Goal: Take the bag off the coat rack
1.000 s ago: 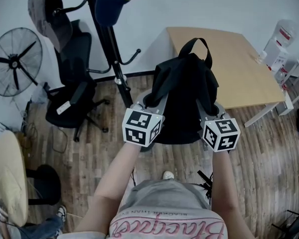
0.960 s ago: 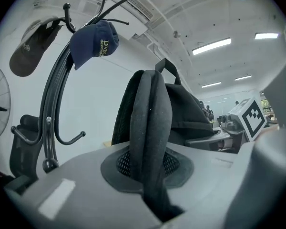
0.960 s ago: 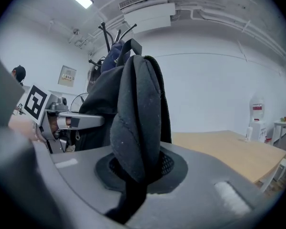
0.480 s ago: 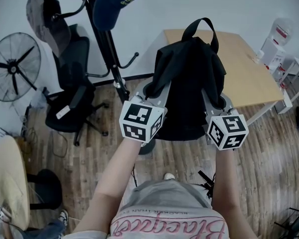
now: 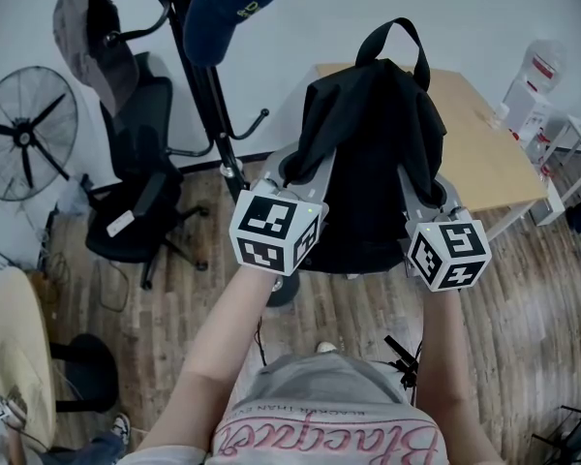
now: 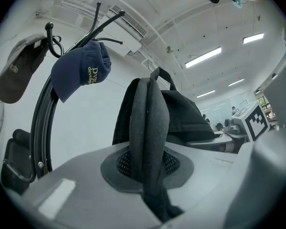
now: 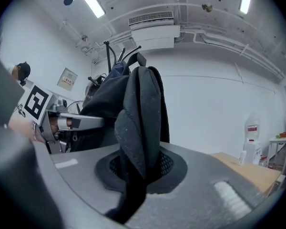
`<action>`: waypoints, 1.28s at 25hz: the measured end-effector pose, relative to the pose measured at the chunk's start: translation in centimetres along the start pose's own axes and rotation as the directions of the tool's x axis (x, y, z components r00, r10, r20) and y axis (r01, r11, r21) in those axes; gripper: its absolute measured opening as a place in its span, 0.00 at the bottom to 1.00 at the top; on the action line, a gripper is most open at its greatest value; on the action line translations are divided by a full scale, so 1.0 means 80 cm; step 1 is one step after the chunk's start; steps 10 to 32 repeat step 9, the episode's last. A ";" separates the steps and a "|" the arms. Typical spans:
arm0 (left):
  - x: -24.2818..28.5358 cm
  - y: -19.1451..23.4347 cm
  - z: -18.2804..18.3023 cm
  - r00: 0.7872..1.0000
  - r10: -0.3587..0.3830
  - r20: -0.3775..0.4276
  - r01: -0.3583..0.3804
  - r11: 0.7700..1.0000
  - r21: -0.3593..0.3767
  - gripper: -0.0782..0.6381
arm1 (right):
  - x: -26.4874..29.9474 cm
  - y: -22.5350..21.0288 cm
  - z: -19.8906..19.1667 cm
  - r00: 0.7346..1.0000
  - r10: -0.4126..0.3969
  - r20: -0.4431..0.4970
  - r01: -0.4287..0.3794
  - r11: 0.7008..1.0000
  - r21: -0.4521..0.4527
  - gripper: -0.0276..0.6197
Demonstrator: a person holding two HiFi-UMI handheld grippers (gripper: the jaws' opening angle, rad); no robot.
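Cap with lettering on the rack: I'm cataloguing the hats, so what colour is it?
The cap is navy blue, shown best in the left gripper view.

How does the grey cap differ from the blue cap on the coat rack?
The grey cap is pale; the blue cap is dark navy with yellow lettering. In the head view the grey cap hangs at the far left of the coat rack; the blue cap hangs by its pole. Both hang on that rack.

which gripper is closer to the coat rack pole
Left. The left gripper, shut on a backpack strap, sits beside the coat rack pole; the right gripper grips the other strap, across the backpack.
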State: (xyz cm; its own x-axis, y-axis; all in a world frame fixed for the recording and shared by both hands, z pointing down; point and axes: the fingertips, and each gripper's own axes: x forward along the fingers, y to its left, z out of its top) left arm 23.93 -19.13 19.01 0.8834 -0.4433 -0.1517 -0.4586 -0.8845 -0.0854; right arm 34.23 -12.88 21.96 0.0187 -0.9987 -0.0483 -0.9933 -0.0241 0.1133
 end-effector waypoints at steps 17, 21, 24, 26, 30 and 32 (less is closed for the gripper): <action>0.003 -0.001 0.016 1.000 -0.005 0.027 0.005 1.000 0.016 0.19 | -0.001 -0.004 0.014 1.000 -0.010 0.026 0.010 1.000 -0.005 0.10; 0.003 -0.001 0.016 1.000 -0.005 0.027 0.005 1.000 0.016 0.19 | -0.001 -0.004 0.014 1.000 -0.010 0.026 0.010 1.000 -0.005 0.10; 0.003 -0.001 0.016 1.000 -0.005 0.027 0.005 1.000 0.016 0.19 | -0.001 -0.004 0.014 1.000 -0.010 0.026 0.010 1.000 -0.005 0.10; 0.003 -0.001 0.016 1.000 -0.005 0.027 0.005 1.000 0.016 0.19 | -0.001 -0.004 0.014 1.000 -0.010 0.026 0.010 1.000 -0.005 0.10; 0.003 -0.001 0.016 1.000 -0.005 0.027 0.005 1.000 0.016 0.19 | -0.001 -0.004 0.014 1.000 -0.010 0.026 0.010 1.000 -0.005 0.10; 0.003 -0.001 0.016 1.000 -0.005 0.027 0.005 1.000 0.016 0.19 | -0.001 -0.004 0.014 1.000 -0.010 0.026 0.010 1.000 -0.005 0.10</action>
